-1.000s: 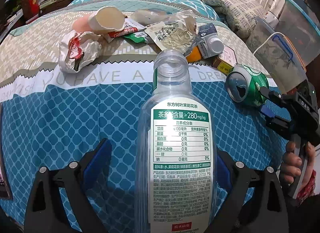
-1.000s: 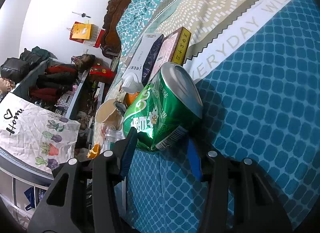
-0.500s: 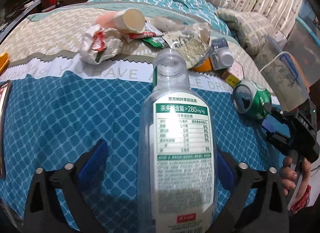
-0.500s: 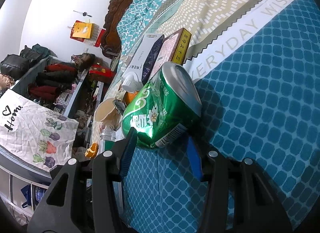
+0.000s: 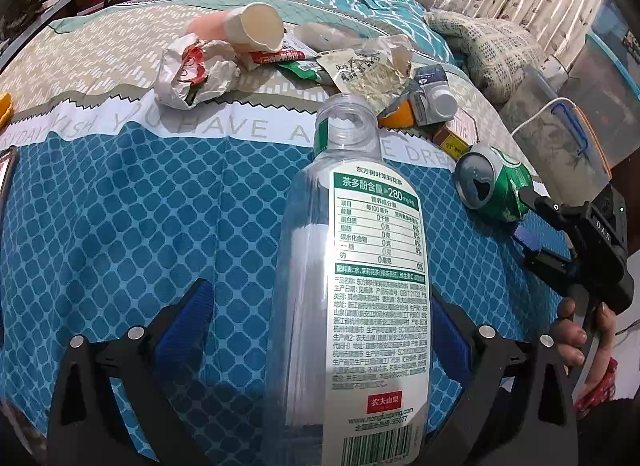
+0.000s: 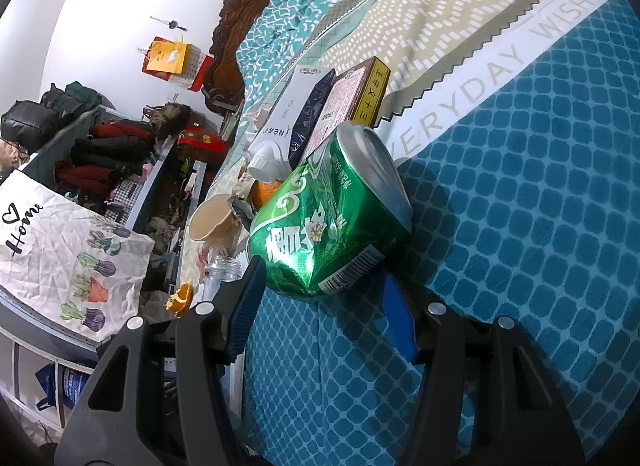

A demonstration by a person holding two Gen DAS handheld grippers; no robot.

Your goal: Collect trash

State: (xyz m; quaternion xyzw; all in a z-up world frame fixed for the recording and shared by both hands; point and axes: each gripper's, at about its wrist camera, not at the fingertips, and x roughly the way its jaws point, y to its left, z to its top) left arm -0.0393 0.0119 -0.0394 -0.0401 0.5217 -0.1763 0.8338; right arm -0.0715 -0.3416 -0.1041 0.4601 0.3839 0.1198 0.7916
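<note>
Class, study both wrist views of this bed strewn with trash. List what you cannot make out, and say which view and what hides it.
- Clear bottle, left wrist view: its base is cut off by the bottom edge.
- Green can, right wrist view: its underside is pressed into the bedspread.
- Orange peel, left wrist view: mostly hidden behind the bottle's neck and a milk carton.
- Right hand-held gripper, left wrist view: the can hides pad contact.

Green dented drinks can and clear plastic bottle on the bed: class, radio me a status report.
Left gripper wide open around clear plastic bottle. Right gripper opening, green dented drinks can between jaws. More trash behind; nothing blocking.
</note>
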